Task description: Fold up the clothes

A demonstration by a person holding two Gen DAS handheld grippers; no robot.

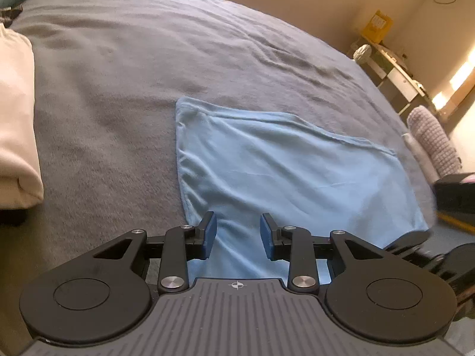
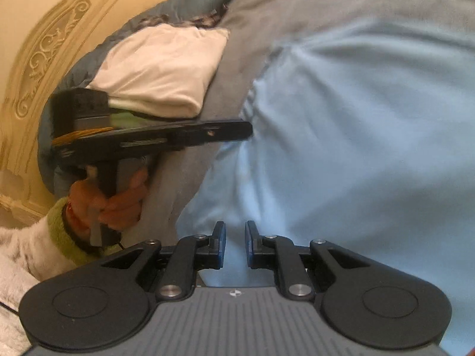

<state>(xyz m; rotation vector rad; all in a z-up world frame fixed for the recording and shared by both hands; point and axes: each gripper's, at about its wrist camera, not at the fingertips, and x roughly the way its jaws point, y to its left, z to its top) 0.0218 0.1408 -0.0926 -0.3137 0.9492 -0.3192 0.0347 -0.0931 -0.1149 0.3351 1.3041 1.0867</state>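
Note:
A light blue garment (image 1: 285, 166) lies folded flat on the grey bed cover (image 1: 118, 83). My left gripper (image 1: 237, 231) hovers over its near edge, open, with nothing between the blue pads. The right wrist view shows the same blue garment (image 2: 356, 133) filling the right side, with my right gripper (image 2: 235, 237) above its near edge, its jaws a narrow gap apart and empty. The left gripper (image 2: 246, 129) shows there too, held by a hand (image 2: 118, 201) in a green cuff, its tip at the garment's left edge. The right gripper's body (image 1: 454, 198) shows at the right margin of the left wrist view.
A folded cream garment (image 1: 14, 124) lies at the left of the bed, also visible as a cream stack (image 2: 160, 68) near a teal pillow (image 2: 178, 6). A carved headboard (image 2: 44, 44) stands behind. Beyond the bed's right side are shelves (image 1: 394, 74) and a knitted cushion (image 1: 433, 139).

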